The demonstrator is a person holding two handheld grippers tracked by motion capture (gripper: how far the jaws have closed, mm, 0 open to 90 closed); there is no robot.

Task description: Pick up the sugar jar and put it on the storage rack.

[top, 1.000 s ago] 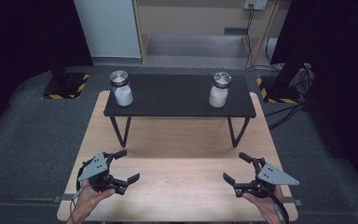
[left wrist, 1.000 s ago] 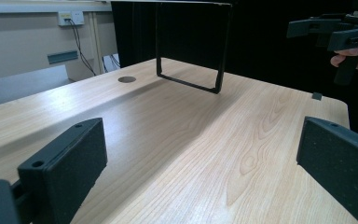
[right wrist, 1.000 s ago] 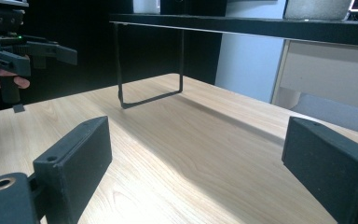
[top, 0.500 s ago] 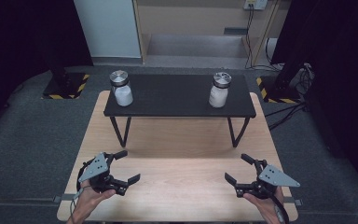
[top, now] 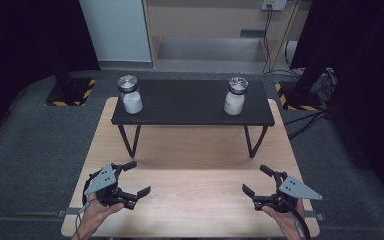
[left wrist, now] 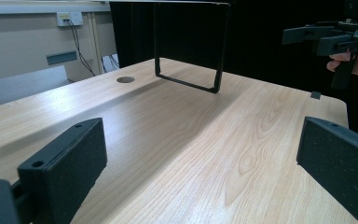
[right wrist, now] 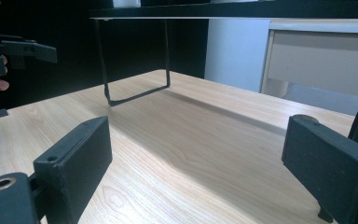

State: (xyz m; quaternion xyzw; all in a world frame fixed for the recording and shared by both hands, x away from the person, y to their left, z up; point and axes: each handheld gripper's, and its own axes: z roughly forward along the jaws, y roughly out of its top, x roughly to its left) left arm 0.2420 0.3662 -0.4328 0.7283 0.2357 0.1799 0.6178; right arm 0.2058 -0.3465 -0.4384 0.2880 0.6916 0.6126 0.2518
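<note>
wooden table point(top: 195, 200) bare | black shelf point(top: 190, 107) | grey carpet point(top: 35, 150) | both tongs released

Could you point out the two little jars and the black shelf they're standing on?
Left jar point(top: 130, 95): high view, on its white body below the metal lid.
Right jar point(top: 235, 97): high view, on its white body.
Black shelf point(top: 185, 102): high view, on its bare top between the jars.

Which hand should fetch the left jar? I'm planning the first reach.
Left. The left gripper sits open on the jar's side of the wooden table, roughly below it; the right gripper would have to cross over.
</note>
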